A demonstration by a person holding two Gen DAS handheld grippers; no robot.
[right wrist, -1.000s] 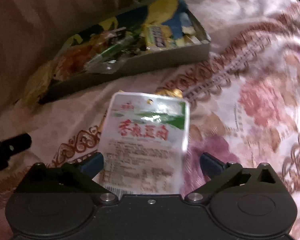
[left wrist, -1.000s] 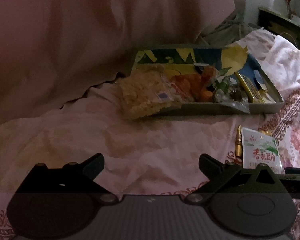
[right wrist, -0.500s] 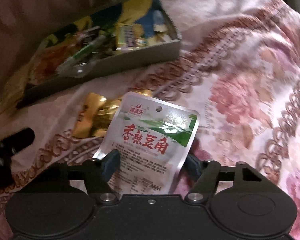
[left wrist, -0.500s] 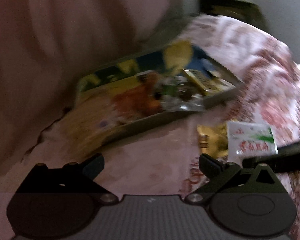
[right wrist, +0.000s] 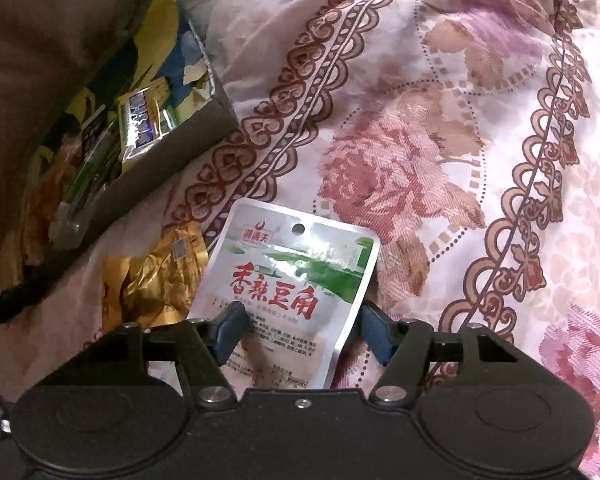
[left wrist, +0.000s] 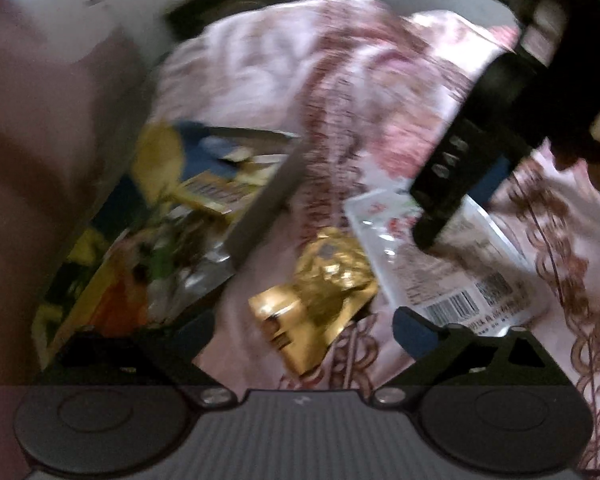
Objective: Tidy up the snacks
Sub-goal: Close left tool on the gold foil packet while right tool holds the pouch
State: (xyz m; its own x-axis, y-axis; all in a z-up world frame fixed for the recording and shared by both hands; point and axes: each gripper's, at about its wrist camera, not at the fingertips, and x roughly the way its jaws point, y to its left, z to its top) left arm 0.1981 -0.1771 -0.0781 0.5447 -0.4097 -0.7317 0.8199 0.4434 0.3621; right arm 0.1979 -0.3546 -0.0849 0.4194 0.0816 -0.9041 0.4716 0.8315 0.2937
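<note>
A: The left wrist view is smeared; the packets in the snack box (left wrist: pixel 256 220) can't be told apart.

B: And the white pouch (right wrist: pixel 296 300)?

A: Beside that box, its lower end hides behind the right gripper (right wrist: pixel 300 330); fine print unreadable.

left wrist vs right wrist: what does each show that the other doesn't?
Left wrist only: the right hand-held gripper's black body from outside, reaching down onto the white pouch, and the pouch's barcode end. The left hand-held gripper is open above the gold packet.

Right wrist only: the right hand-held gripper closed on the pouch's lower edge, with its red-lettered front readable.

Both: the pouch, the gold packet beside it, the snack box, the floral bedspread.
</note>
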